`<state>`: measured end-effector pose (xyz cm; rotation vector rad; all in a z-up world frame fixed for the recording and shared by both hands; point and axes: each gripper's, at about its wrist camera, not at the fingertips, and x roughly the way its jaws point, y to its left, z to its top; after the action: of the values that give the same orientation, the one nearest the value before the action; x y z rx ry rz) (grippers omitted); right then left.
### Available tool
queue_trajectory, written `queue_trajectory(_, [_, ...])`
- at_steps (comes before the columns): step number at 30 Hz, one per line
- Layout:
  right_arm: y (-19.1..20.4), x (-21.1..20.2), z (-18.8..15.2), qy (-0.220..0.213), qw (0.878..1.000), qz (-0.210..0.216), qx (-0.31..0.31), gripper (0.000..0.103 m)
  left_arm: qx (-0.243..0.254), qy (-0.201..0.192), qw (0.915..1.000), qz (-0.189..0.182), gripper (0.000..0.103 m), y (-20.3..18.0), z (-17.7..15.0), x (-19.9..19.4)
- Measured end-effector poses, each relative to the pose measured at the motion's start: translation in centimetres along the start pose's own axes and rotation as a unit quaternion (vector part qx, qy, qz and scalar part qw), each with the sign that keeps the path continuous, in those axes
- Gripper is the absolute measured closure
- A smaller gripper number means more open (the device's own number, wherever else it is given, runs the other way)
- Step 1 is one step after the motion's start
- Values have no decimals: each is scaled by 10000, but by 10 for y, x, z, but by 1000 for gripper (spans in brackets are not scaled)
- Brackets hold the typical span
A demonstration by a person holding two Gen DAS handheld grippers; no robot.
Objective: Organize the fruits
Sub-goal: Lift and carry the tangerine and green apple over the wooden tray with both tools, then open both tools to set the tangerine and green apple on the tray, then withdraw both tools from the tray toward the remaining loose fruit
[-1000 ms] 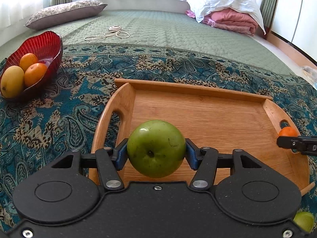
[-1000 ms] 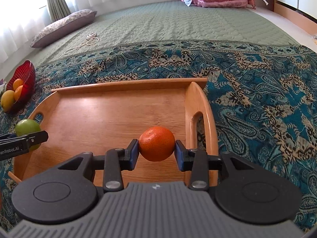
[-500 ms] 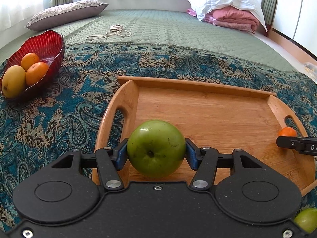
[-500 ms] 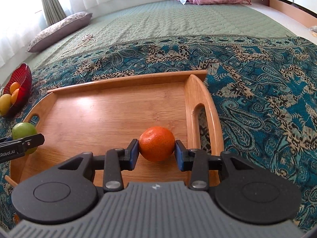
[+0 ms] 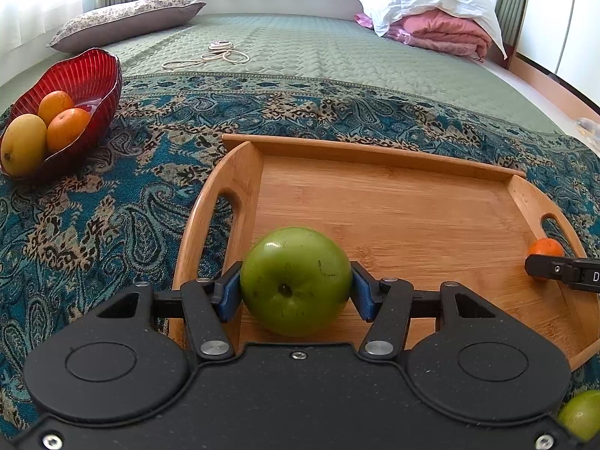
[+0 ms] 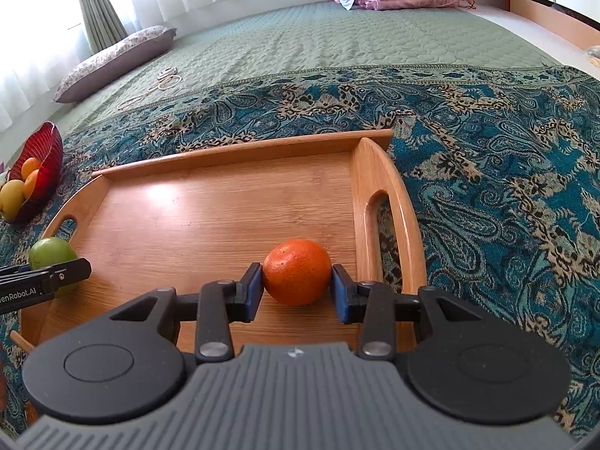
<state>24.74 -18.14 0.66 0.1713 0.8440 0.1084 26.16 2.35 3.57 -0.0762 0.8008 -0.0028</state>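
1. Blue pads of the left gripper [image 5: 296, 292] press both sides of a green apple [image 5: 295, 280], held just inside the wooden tray [image 5: 375, 157] at its left handle end.
2. The right gripper [image 6: 297, 288] clamps an orange [image 6: 297, 272] between its pads, by the tray's right handle.
3. Under the tray lies a teal patterned cloth [image 5: 112, 217] on the bed [image 5: 300, 48].
4. Left of the tray and well apart from it, a red bowl [image 5: 93, 75] holds two oranges and a yellow fruit.
5. Another green fruit [image 5: 581, 412] shows near the tray's right front corner.
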Motion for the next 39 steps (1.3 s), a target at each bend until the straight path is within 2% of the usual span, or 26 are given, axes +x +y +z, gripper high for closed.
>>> queue_trajectory(10, [0, 0, -1, -22, 10000, 14, 21, 57, 8, -6, 10000, -9, 48, 1, 0, 0])
queue_trajectory(16, [-1, -1, -1, -50, 9999, 65, 90, 49, -3, -60, 10000, -6, 47, 1, 1, -4])
queue_trajectory(20, [-6, -5, -4, -105, 9996, 176, 196, 39, 227, -420, 9989, 5, 32, -2, 5, -22])
queue_trajectory(22, [-7, -8, -5, -151, 9994, 211, 235, 35, 360, -540, 9979, 7, 29, -4, 7, -30])
queue_trajectory(24, [-9, -12, -5, -164, 9991, 280, 275, 24, 472, -646, 9968, -6, 21, -6, 7, -39])
queue_trajectory(27, [-11, -19, -8, -215, 9985, 382, 331, 13, 580, -788, 9952, -51, 15, -9, 3, -51])
queue_trajectory(34, [-11, -45, -15, -504, 9973, 471, 255, 7, 526, -926, 9941, -193, 7, -11, -13, -73])
queue_trajectory(39, [-6, -65, -29, -812, 9958, 406, -93, 0, 504, -1083, 9924, -308, 2, -11, -29, -90])
